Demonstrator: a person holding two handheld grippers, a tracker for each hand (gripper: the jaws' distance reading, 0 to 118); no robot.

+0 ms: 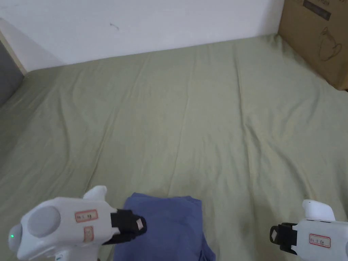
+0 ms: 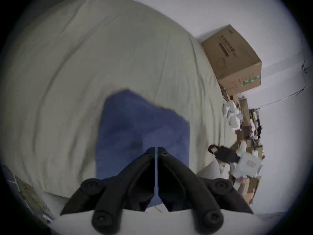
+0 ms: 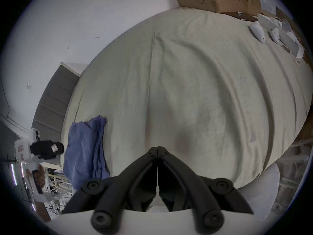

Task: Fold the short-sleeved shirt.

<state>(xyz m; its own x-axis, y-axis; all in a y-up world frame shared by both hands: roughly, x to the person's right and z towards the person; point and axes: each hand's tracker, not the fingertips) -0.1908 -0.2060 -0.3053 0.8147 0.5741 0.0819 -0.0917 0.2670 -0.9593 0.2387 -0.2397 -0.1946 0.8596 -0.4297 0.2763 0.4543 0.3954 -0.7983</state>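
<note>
The shirt (image 1: 166, 227), blue and folded into a compact bundle, is seen lying on the bed (image 1: 204, 112) at its near edge, left of the middle; its far edge is straight, and its lower part is cut off by the frame in the head view. The left gripper (image 1: 141, 224) is held over the shirt's left edge, its jaws pressed together with only a thin slit between them and nothing gripped, as the left gripper view shows; whether the shirt is touched cannot be told. The right gripper (image 1: 272, 234) is held well apart to the right, over bare sheet, its jaws clenched on nothing. Beyond the shirt, a wide stretch of creased green sheet is left open up to the wall (image 1: 136, 27). A box (image 1: 319, 37) stands at the bed's far right corner.
</note>
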